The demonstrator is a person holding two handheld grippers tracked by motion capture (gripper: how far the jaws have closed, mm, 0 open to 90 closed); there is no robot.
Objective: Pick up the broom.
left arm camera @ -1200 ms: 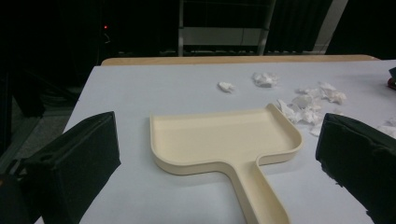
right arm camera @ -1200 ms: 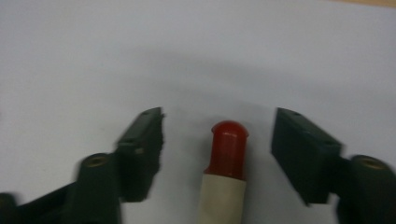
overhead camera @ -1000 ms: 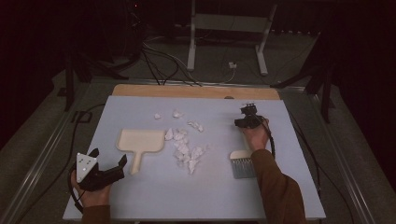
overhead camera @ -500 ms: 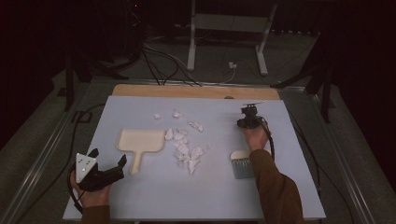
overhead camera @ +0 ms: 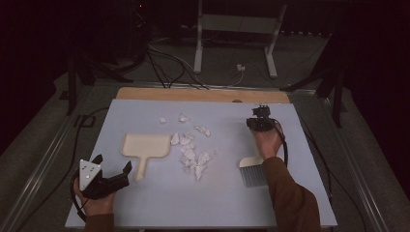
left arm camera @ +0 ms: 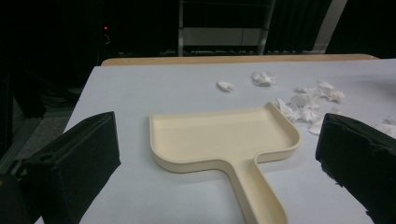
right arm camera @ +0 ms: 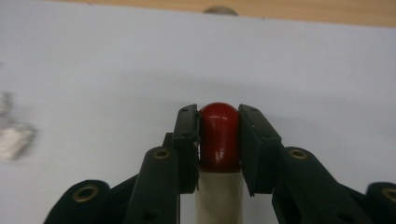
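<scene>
My right gripper clamps the red-tipped cream brush handle; overhead, my hand hides it. My left gripper gapes.

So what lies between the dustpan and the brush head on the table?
A scatter of crumpled white paper scraps lies between the dustpan and the brush, shown in the high view.

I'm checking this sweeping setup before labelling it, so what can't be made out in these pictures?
- Brush: in the high view the person's forearm covers its handle; the right gripper view is cut off below the red tip.
- Dustpan: the handle's end runs off the left gripper view's bottom edge.
- Paper scraps: too small to count in the high view, blurred in the right gripper view.
</scene>
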